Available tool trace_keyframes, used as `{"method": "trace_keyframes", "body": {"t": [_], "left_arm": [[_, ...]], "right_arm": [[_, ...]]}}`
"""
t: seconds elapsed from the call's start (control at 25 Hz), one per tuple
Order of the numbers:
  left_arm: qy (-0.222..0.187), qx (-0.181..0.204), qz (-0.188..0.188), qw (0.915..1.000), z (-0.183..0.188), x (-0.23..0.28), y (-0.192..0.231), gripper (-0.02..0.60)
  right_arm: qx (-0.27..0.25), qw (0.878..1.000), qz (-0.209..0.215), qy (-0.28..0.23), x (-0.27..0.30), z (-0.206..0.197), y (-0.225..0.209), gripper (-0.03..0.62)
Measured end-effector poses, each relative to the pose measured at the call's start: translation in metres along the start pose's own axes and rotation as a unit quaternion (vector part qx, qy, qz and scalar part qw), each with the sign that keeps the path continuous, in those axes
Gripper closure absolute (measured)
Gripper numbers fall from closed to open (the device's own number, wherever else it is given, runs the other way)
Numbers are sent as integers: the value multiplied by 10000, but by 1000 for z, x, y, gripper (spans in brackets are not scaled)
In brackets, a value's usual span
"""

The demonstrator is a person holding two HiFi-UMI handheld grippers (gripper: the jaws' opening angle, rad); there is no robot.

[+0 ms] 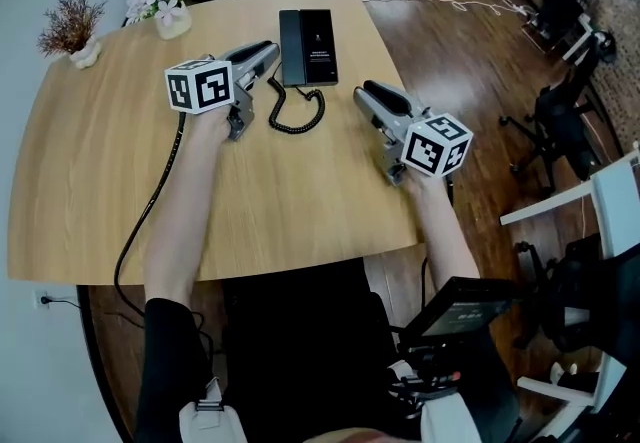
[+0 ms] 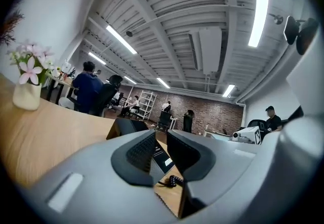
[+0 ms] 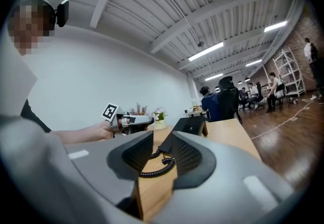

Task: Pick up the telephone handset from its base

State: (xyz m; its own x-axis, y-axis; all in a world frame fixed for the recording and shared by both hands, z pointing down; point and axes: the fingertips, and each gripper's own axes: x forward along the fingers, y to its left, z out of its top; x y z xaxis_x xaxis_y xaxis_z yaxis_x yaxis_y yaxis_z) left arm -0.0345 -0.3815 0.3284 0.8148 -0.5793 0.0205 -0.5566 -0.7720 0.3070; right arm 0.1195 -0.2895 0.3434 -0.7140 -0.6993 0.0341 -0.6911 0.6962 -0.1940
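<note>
The wooden table is being used as the work surface. The left gripper is being held level just left of the telephone, its jaws parted narrowly and nothing being gripped. The right gripper is being held to the telephone's right, released and empty. The handset is lying along the left side of its base near the far edge, untouched. The coiled cord is lying between both grippers. A small flower vase is standing at the far-left corner.

free: near tabletop | obstacle: coiled cord before telephone | flower vase far left
</note>
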Motion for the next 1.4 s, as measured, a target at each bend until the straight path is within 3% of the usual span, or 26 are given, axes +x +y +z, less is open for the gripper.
{"method": "trace_keyframes", "body": {"t": [0.16,0.44,0.72,0.96,1.16,1.4], "left_arm": [[163,-227,197,9994,-16,10,20,483],[252,-467,362,9979,-33,18,42,477],[458,-438,457,9969,-41,38,56,445],[905,-407,631,9931,-46,59,74,420],[1232,-706,537,9884,-49,74,81,397],[1274,-984,387,9862,-50,79,79,407]], "right_arm": [[-85,9999,-26,65,1,0,-7,479],[-932,9948,-55,402,19,32,-27,479],[-990,9945,16,354,43,4,-28,479],[-1057,9941,48,256,42,-1,-30,479],[-1027,9943,53,287,39,-5,-29,479],[-1061,9936,142,349,39,-8,-24,479]]}}
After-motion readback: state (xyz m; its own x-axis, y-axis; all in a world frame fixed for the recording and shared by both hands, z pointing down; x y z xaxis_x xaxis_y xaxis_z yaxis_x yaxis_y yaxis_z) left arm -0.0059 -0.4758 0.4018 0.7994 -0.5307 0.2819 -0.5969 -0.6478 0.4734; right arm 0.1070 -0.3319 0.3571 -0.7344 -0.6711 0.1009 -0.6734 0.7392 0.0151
